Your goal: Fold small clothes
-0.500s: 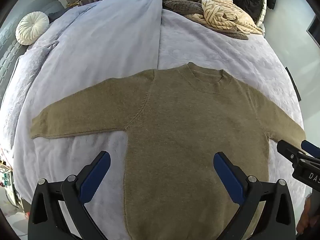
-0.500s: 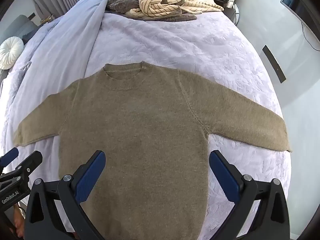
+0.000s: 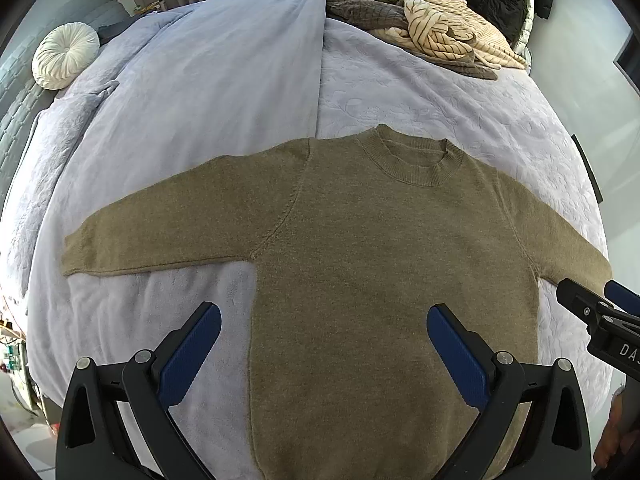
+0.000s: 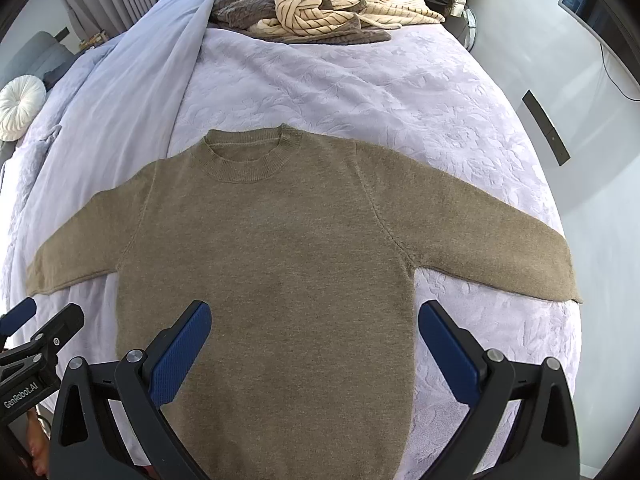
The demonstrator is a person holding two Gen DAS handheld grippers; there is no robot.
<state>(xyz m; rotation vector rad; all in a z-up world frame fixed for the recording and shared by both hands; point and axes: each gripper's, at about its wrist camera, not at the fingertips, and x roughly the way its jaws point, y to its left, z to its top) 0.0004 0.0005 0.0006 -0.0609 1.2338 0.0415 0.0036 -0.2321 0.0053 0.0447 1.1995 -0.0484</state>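
While both tools hang wide apart and hold nothing, the folding looks not yet begun. Beneath the left tool [image 3: 324,344] and the right tool [image 4: 316,338] the olive sweater [image 3: 380,280] lies flat, face up on the bed [image 3: 460,92], both sleeves spread sideways, hem nearest. No fold shows; sleeves and body are all left to do. A pile of knitwear [image 4: 320,4] waits at the far end.

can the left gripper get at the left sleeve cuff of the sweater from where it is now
Probably yes. The left gripper is open and hovers over the sweater body. The left sleeve cuff lies flat on the bedspread, with nothing on it or between; the pile of knits is far off.
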